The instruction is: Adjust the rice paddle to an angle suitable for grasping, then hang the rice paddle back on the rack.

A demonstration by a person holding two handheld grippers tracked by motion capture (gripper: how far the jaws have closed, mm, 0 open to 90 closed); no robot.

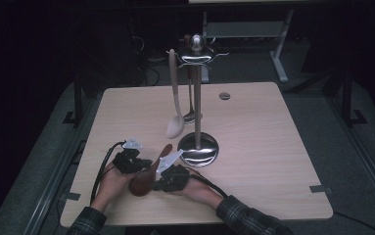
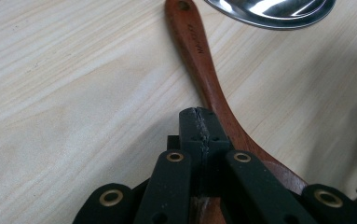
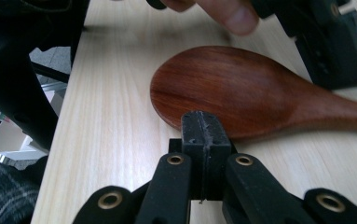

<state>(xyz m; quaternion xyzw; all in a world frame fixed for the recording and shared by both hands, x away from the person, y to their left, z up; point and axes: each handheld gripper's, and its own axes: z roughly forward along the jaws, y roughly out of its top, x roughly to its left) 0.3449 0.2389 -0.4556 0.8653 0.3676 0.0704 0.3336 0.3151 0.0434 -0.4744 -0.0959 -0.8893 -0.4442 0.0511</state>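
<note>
Both grippers (image 1: 132, 161) (image 1: 172, 177) closed beside wooden spoon (image 1: 148, 174).

Three spoons — dark wooden spoon (image 1: 148, 175), pale spoon (image 1: 175, 125), metal spoon (image 1: 190, 116); one stand (image 1: 198, 147).

Both grippers low, side by side, near front edge: left gripper (image 1: 135, 163) jaws closed, right gripper (image 1: 171, 177) jaws closed, forearms angled inward.

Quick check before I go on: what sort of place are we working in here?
Probably a lab or test workshop, not a kitchen: a bare wooden table in a dark room, cables on the floor behind, a desk frame beyond. The utensil stand and wooden spoon look like props.
</note>
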